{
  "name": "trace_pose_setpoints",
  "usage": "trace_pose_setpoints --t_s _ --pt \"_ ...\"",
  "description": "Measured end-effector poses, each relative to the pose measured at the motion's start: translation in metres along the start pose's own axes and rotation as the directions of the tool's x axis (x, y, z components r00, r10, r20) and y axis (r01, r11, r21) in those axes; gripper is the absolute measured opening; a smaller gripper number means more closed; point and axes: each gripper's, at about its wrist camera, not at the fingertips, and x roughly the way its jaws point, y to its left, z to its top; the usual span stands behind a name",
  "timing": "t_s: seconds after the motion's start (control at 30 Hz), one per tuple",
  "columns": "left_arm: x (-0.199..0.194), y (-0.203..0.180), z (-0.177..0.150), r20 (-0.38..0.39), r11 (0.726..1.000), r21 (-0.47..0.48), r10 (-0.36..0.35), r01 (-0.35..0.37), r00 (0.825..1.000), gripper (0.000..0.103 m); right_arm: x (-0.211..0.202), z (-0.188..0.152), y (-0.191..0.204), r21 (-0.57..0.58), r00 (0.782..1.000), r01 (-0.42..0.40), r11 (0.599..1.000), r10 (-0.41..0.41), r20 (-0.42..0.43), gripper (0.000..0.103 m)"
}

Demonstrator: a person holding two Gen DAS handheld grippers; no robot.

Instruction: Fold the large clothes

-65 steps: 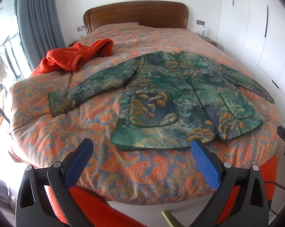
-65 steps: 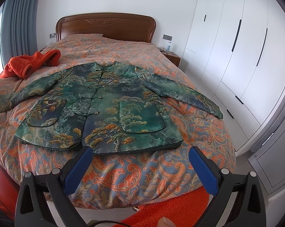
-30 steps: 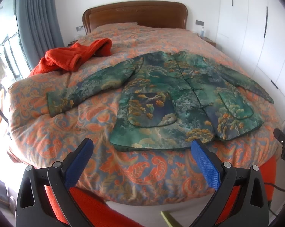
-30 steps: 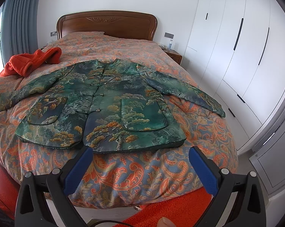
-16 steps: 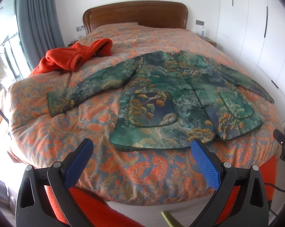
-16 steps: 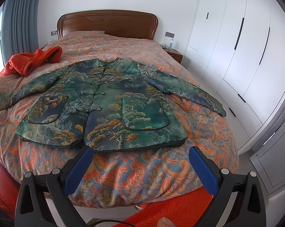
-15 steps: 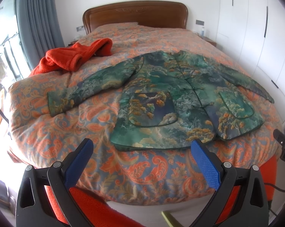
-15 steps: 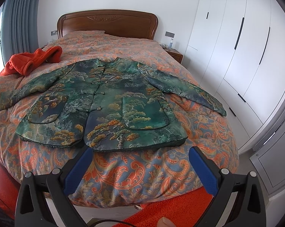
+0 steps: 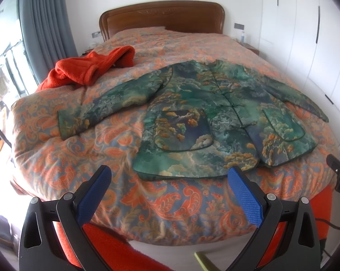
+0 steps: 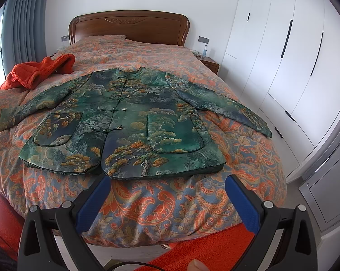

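Nearest, the left gripper (image 9: 168, 178) and the right gripper (image 10: 167, 187) hang at the foot of the bed (image 10: 147, 203), each with its blue fingers (image 9: 95, 192) spread wide and holding nothing. An orange rug (image 10: 204, 248) lies on the floor below them. Past the fingertips, the green jacket (image 10: 124, 122) lies flat on the paisley quilt (image 9: 79, 158), front up and buttoned, hem toward the grippers, both sleeves stretched out to the sides. One sleeve reaches toward the quilt's edge by the wardrobe (image 10: 283, 67). Farther back, near the other sleeve, an orange robe (image 9: 90, 67) sits crumpled by the grey curtain (image 9: 45, 22). Beyond all that stands the wooden headboard (image 10: 129, 27) against the white wall.
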Motion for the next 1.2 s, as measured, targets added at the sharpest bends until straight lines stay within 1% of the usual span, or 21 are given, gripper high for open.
trace_pose_setpoints --t_s 0.27,0.33,0.47,0.57,0.63,0.73,0.9,0.93,1.0,1.07,1.1,1.17,1.2 --pt "0.000 -0.002 -0.001 0.004 1.000 0.019 0.006 -0.006 1.000 0.103 0.003 -0.002 0.001 0.004 1.000 -0.001 1.000 0.001 -0.006 0.103" --pt "0.000 -0.002 -0.001 0.012 1.000 0.015 -0.004 0.004 1.000 0.103 0.002 -0.002 -0.001 0.006 1.000 -0.003 1.000 0.003 -0.003 0.103" --pt "-0.006 0.000 0.000 0.044 1.000 -0.003 -0.026 0.027 0.999 0.103 -0.001 0.000 -0.002 0.006 0.999 -0.021 1.000 0.021 0.030 0.103" --pt "-0.011 0.000 0.002 0.079 1.000 0.009 -0.022 0.022 0.997 0.103 -0.006 0.004 -0.004 0.002 0.997 -0.024 1.000 0.024 0.067 0.103" --pt "-0.012 0.000 0.001 0.087 1.000 0.012 -0.018 0.017 0.996 0.103 -0.008 0.008 -0.006 -0.001 0.996 -0.017 1.000 0.017 0.091 0.103" --pt "-0.008 0.004 -0.001 0.079 1.000 0.005 -0.028 0.028 0.996 0.103 -0.007 0.013 -0.009 -0.004 0.994 -0.005 1.000 0.005 0.112 0.103" --pt "-0.001 0.011 0.000 0.064 0.999 -0.034 -0.026 0.028 0.998 0.103 -0.006 0.014 -0.024 0.024 0.988 -0.019 1.000 0.015 0.153 0.103" --pt "-0.001 0.012 0.000 0.069 0.999 -0.041 -0.020 0.023 0.997 0.103 -0.008 0.015 -0.029 0.029 0.984 -0.011 1.000 0.006 0.176 0.103" --pt "-0.004 0.014 0.003 0.089 0.998 -0.063 -0.022 0.028 0.996 0.103 -0.014 0.017 -0.041 0.042 0.970 0.015 0.999 -0.024 0.241 0.103" --pt "-0.005 0.015 0.004 0.104 0.996 -0.077 -0.039 0.047 0.994 0.103 -0.023 0.020 -0.056 0.061 0.944 0.057 0.997 -0.074 0.321 0.103" --pt "-0.006 0.015 0.005 0.113 0.995 -0.081 -0.046 0.055 0.993 0.103 -0.029 0.022 -0.066 0.077 0.924 0.088 0.993 -0.110 0.367 0.103" --pt "-0.008 0.013 0.007 0.130 0.996 -0.085 -0.030 0.041 0.991 0.103 -0.036 0.026 -0.083 0.108 0.891 0.120 0.987 -0.155 0.426 0.103" --pt "-0.008 0.012 0.008 0.140 0.996 -0.082 -0.009 0.021 0.990 0.103 -0.037 0.029 -0.092 0.119 0.880 0.118 0.986 -0.159 0.447 0.103"
